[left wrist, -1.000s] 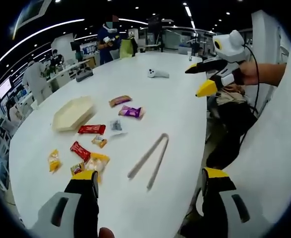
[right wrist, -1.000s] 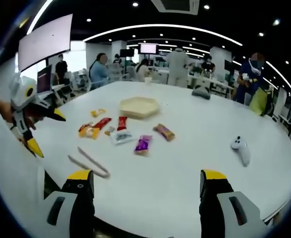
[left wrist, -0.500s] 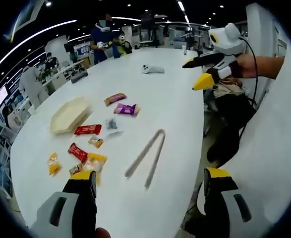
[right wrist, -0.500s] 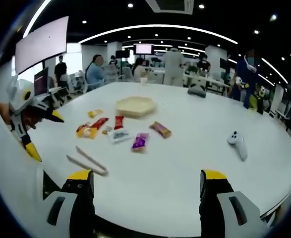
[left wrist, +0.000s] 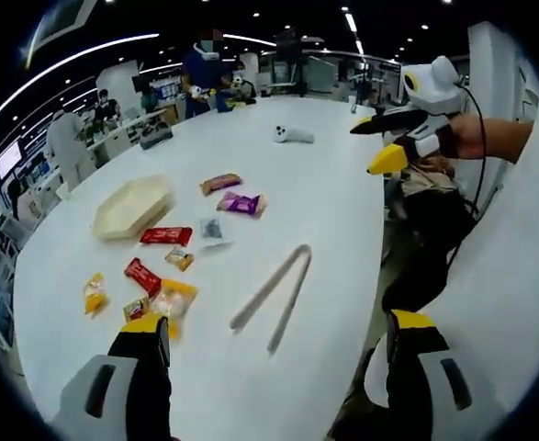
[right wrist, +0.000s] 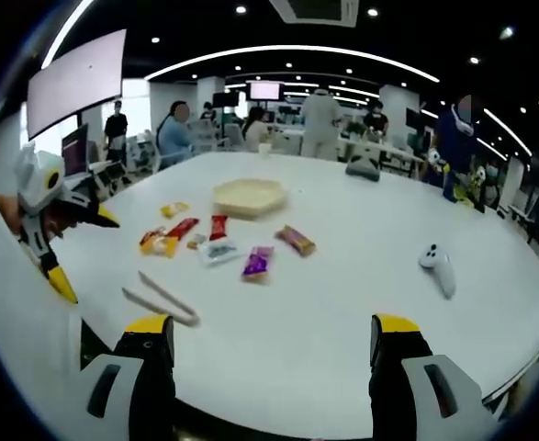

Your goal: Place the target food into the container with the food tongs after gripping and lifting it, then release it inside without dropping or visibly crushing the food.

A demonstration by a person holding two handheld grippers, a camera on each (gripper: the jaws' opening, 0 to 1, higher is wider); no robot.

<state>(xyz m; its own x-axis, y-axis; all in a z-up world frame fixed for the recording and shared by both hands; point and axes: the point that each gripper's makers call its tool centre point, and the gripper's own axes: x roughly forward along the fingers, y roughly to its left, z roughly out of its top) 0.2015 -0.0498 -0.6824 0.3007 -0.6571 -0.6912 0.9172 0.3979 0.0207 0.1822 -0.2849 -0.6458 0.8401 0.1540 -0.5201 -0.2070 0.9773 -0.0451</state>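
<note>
Grey food tongs [left wrist: 275, 297] [right wrist: 162, 299] lie flat on the round white table [left wrist: 324, 197] [right wrist: 342, 312]. A beige hexagonal container [left wrist: 132, 206] [right wrist: 249, 197] stands beyond several wrapped snacks: red bars [left wrist: 166, 236] [right wrist: 223, 226], yellow packets [left wrist: 177, 298] [right wrist: 160, 242], a purple packet [left wrist: 242, 204] [right wrist: 255, 265] and a brown bar [left wrist: 220, 183] [right wrist: 294, 241]. My left gripper [left wrist: 274, 354] is open, held above the table's near edge. My right gripper [right wrist: 274, 354] is open with nothing between its jaws; it also shows at the upper right of the left gripper view [left wrist: 388, 138], held by a hand. The left gripper shows at the left of the right gripper view [right wrist: 76, 248].
A white handheld controller [left wrist: 293, 135] [right wrist: 437, 267] lies on the far side of the table. Several people stand and sit at desks behind the table. A dark chair [left wrist: 430, 230] stands at the table's edge beside the right gripper.
Both views have shifted slightly with the hands. The things on the table have not moved, and both grippers stay open.
</note>
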